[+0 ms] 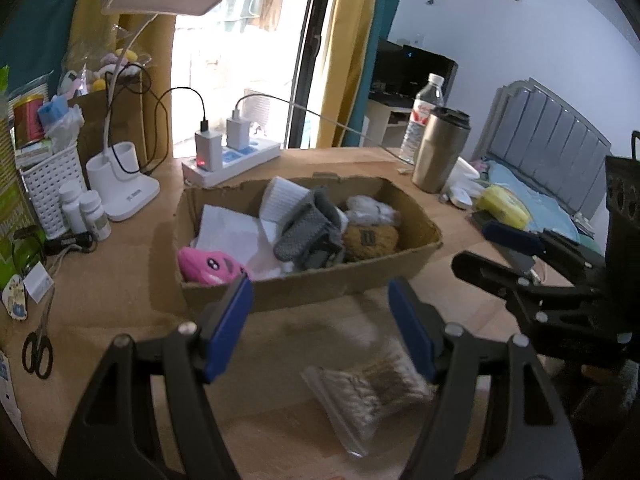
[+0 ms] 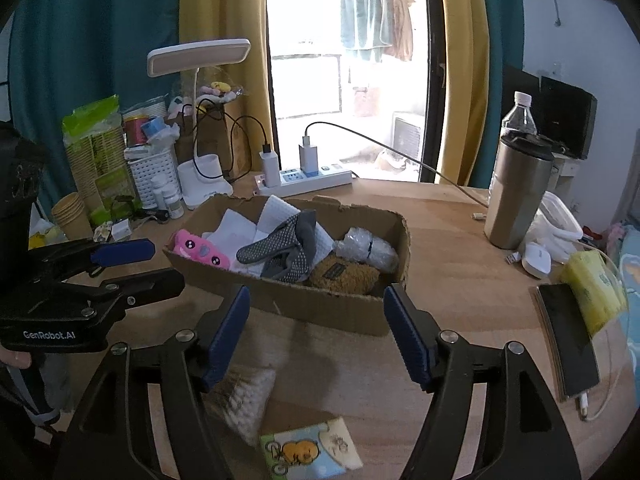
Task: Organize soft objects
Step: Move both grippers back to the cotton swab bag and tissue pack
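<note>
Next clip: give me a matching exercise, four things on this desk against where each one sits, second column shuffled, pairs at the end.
Things
1. pink plush toy
2. steel travel tumbler
3. clear bag of cotton swabs
4. black-handled scissors

Places
A. on the bare desk in front of the cardboard box, below the open left gripper
B. at the desk's left edge
C. in the left end of the box
D. upright, right of the box, in front of a water bottle

Pairs: 1-C, 2-D, 3-A, 4-B
</note>
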### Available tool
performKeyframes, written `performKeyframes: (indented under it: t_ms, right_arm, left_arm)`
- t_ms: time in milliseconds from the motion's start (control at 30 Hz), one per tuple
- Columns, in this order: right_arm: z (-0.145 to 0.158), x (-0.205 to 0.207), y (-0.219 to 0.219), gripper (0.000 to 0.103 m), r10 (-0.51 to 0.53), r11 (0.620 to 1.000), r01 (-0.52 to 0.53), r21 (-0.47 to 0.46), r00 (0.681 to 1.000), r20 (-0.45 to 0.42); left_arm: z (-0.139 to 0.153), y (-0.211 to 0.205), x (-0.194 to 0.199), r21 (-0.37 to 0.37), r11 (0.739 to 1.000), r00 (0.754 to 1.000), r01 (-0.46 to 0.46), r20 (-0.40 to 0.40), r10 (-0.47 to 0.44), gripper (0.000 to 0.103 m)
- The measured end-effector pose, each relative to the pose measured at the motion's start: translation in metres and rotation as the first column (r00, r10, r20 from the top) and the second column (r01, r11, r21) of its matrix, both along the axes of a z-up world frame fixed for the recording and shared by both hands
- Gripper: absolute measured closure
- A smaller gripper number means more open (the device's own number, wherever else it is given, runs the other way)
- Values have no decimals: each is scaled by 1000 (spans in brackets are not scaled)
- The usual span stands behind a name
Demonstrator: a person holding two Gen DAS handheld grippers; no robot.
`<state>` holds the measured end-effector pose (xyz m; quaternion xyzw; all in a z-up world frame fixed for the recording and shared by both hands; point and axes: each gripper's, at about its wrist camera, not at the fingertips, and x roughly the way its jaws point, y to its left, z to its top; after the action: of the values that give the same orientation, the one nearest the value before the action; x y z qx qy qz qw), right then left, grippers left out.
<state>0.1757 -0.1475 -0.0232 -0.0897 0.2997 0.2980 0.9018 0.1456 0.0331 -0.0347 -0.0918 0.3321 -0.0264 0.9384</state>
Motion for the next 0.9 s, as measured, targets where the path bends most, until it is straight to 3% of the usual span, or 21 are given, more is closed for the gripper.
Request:
performKeyframes:
  t_ms: [300, 467, 900]
  right_arm:
    - [-14, -17, -14, 29, -16, 1000, 16, -15, 1000, -24]
    - [-24, -25, -23, 24, -24, 999, 23, -25, 999, -44]
    - [-55, -35, -31, 23, 16, 997, -23, -72, 994, -106]
  left_arm:
    - [-6, -16, -14, -3, 1000, 1000, 25, -13, -25, 31]
    - [-15, -24, -20, -8, 999, 999, 34, -32, -35, 31]
    - [-37, -41, -29, -8, 999, 995, 43, -85, -43, 31]
